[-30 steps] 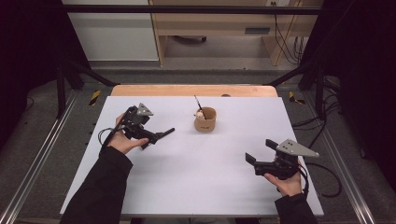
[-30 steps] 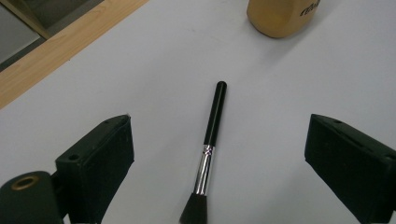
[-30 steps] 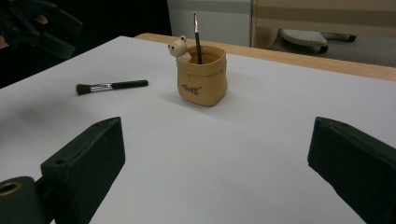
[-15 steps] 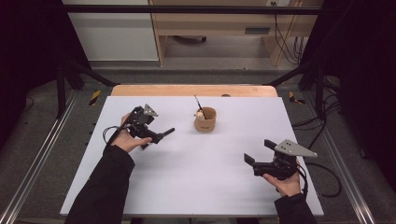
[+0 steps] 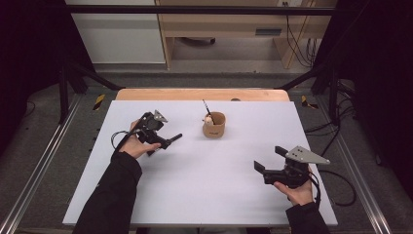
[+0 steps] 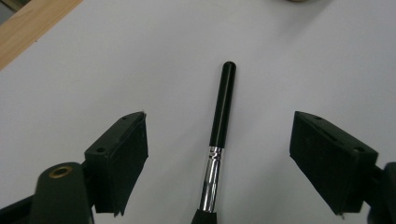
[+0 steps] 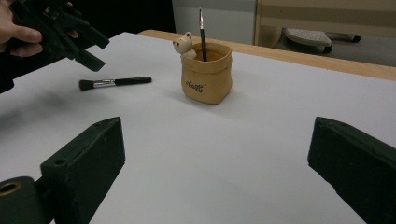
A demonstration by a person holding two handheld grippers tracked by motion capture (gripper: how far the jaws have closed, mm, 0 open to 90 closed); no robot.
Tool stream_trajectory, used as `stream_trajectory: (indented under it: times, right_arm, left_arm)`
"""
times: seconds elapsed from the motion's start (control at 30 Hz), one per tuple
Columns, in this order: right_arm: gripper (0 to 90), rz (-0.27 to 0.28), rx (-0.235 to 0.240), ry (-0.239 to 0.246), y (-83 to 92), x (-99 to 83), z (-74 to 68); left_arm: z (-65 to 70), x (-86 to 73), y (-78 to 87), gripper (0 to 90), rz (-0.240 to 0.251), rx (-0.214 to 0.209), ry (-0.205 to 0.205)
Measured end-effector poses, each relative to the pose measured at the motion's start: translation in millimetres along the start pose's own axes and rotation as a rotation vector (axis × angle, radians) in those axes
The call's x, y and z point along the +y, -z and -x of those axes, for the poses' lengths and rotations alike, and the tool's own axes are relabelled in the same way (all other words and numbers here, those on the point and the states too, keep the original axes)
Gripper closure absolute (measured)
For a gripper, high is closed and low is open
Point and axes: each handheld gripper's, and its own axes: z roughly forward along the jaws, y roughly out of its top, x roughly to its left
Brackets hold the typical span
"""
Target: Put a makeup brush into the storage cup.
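A black makeup brush (image 6: 222, 122) lies flat on the white table (image 5: 204, 185). It has a shiny silver band in the middle and a dark, fluffy head at one end. The left gripper (image 5: 165, 141) hangs just over it. In the left gripper view the brush handle runs up between the two black jaws. The jaws stand apart on both sides of the brush and do not touch it (there is bare table on each side of the handle). They have just been closing in a little, with the brush between them, but they grip nothing.

Near the brush, toward the far side of the table, stands a small tan pot (image 7: 207, 73) shaped like a little sack. A tiny bear (image 7: 183, 46) peeks over its rim. A thin black brush (image 7: 202, 31) stands upright inside the pot.

The right gripper (image 5: 269, 160) is well apart from all this, near the front right corner of the table, held in the person's right hand (image 5: 297, 191). Its jaws are wide apart and nothing is between them. From the right gripper view the pot stands straight ahead, and the makeup brush lies to its left.
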Motion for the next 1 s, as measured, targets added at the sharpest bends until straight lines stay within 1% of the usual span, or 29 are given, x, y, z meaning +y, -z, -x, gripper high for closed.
stream_trajectory:
  times: [0.03,0.1,0.23,0.27,0.3,0.4,0.53,0.57,0.6,0.67,0.8,0.9,1.0]
  right_arm:
    - [4.6,0.001,-0.001,-0.002,-0.2,0.1,-0.4]
    - [4.6,0.0,-0.002,-0.003,-0.3,0.0,-0.6]
    - [4.7,0.004,-0.005,-0.003,0.4,0.2,0.0]
    - [4.7,0.005,-0.004,-0.007,0.4,0.2,0.0]
    - [4.7,0.004,-0.004,-0.004,0.2,0.1,0.2]
    - [4.7,-0.001,-0.004,-0.001,-0.6,-0.2,-0.4]
    - [4.7,-0.004,-0.003,0.001,-1.5,-0.4,-1.0]
    - [4.7,-0.004,-0.002,-0.002,-1.4,-0.4,-1.1]
    - [4.7,-0.005,-0.002,0.0,-1.3,-0.4,-0.8]
    - [4.7,-0.003,-0.003,-0.001,-1.1,-0.4,-0.5]
    - [4.7,-0.004,-0.002,-0.001,-1.3,-0.4,-0.6]
    - [4.7,-0.004,-0.001,-0.002,-1.4,-0.5,-0.8]
    - [4.7,-0.005,-0.001,-0.001,-1.7,-0.6,-0.7]
  left_arm:
    - [-0.4,-0.4,-1.2,21.3,-0.004,-0.003,0.001]
    - [-1.0,-0.9,-3.0,23.1,-0.008,0.004,0.001]
    - [-2.4,-1.6,-6.3,29.5,-0.015,-0.002,0.009]
    - [-2.4,-1.6,-7.1,31.2,-0.02,0.003,0.007]
    - [-2.5,-1.8,-8.3,32.4,-0.02,-0.003,0.01]
    - [-2.8,-2.2,-12.1,36.0,-0.044,-0.011,0.004]
    - [-2.2,-3.8,-20.4,39.2,-0.066,-0.023,0.008]
    - [-2.4,-4.1,-22.0,40.5,-0.075,-0.023,0.002]
    - [-1.6,-4.5,-24.3,41.2,-0.073,-0.024,0.01]
    - [-1.9,-4.8,-27.5,42.5,-0.092,-0.022,0.001]
    - [-1.7,-5.4,-32.6,45.4,-0.104,-0.029,0.008]
    - [-1.9,-6.0,-35.6,49.4,-0.118,-0.029,0.014]
    - [-2.8,-6.9,-37.1,54.3,-0.121,-0.047,0.027]
